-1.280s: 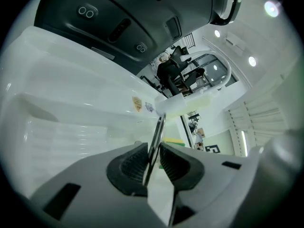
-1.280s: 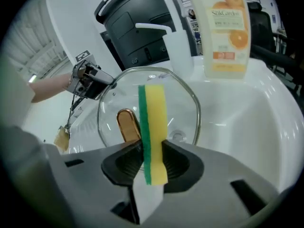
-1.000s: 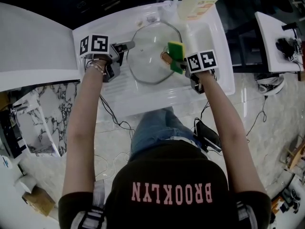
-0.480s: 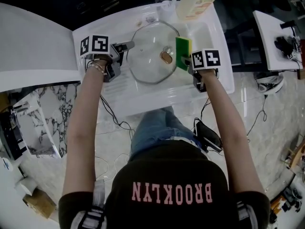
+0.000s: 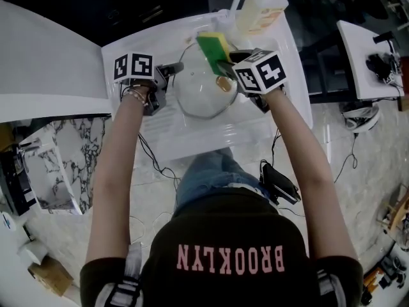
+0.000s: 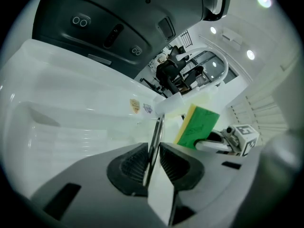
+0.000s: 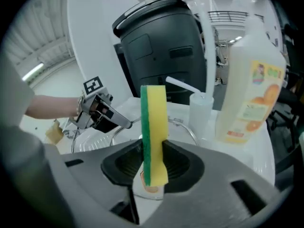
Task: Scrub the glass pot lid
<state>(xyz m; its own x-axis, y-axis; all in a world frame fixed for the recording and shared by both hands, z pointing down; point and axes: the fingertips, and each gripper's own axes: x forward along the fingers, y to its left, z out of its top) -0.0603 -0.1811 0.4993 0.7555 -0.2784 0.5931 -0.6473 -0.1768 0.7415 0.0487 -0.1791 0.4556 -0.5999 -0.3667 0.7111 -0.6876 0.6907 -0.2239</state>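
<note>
Step in hand, by my judgement: scrubbing, between strokes. The glass pot lid [image 5: 203, 88] sits propped in the white sink [image 5: 192, 139]. My left gripper [image 5: 174, 66] is clamped on the lid's left rim, which shows edge-on between its jaws. My right gripper [image 5: 222, 64] is closed on the green-and-yellow sponge [image 5: 213, 50], which stands upright over the lid's far rim and appears clear of the glass. The soap bottle [image 5: 259, 8] stands beyond the lid, far right.

Next move calls for lowering the sponge's green face onto the glass beside the knob [image 5: 223, 85] while the left grip holds steady.

Both forearms are extended forward, the left level at the lid's left edge, the right angled over its right side.
</note>
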